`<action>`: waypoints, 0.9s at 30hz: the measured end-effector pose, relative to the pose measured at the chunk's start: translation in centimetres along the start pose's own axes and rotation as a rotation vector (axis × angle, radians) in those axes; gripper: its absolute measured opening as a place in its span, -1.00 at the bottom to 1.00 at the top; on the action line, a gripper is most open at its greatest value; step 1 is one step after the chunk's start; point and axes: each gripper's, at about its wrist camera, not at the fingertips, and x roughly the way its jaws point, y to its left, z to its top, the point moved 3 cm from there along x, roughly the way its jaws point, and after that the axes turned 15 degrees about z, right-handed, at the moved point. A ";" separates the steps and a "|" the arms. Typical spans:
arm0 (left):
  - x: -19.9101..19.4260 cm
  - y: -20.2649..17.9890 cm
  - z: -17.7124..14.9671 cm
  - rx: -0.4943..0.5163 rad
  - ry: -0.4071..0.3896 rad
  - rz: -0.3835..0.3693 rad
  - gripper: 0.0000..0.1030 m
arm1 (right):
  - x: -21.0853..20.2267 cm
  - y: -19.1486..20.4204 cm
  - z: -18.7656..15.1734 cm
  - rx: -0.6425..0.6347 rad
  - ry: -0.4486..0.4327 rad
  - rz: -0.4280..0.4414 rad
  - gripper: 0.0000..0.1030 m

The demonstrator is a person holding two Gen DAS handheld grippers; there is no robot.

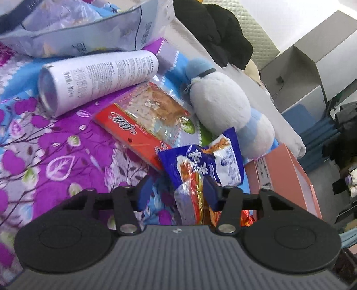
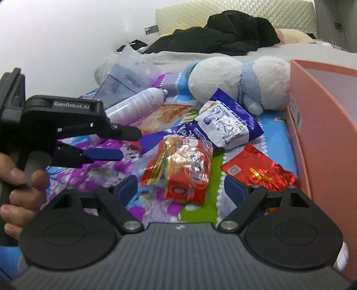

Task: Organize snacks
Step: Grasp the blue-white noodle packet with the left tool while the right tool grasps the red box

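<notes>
Where the purple, blue and green floral bedspread covers the near part of the bed, the snacks lie scattered, and behind them come plain grey bedding, a heap of black clothing and a cream quilted headboard against a white wall; the left wrist view also shows grey cabinets across the room. At the right edge of the bed stands an open salmon-pink cardboard box, and no snack can be seen inside it from here. A crinkled clear plastic bag lies at the far left, its contents unreadable. Just beside it rests a white cylindrical canister on its side, touching a flat red-edged transparent snack packet. A blue-and-white foil snack bag lies against a white and pale-blue plush toy. Nearer, a clear packet of red-and-gold sweets lies between the wide-apart fingers of the right gripper, which does not press on it, while a red foil pouch sits next to the box. The left gripper, held by a hand, has its jaws part-way apart; whether its pads press on the blue bag I cannot tell.
</notes>
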 end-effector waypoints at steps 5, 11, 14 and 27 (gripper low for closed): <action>2.1 0.4 0.6 -0.037 0.013 -0.021 -0.29 | 2.2 -1.3 0.4 0.019 0.022 0.002 0.46; 3.3 0.9 0.5 -0.064 0.019 -0.050 -0.84 | 3.0 -1.7 0.3 0.023 0.043 0.005 0.08; 3.2 1.1 0.5 -0.075 0.018 -0.065 -0.91 | 2.8 -1.4 0.2 0.005 0.046 -0.012 0.03; -2.0 0.0 -1.9 -0.053 -0.011 -0.062 -0.96 | -1.7 0.2 -0.5 0.001 0.045 -0.038 0.01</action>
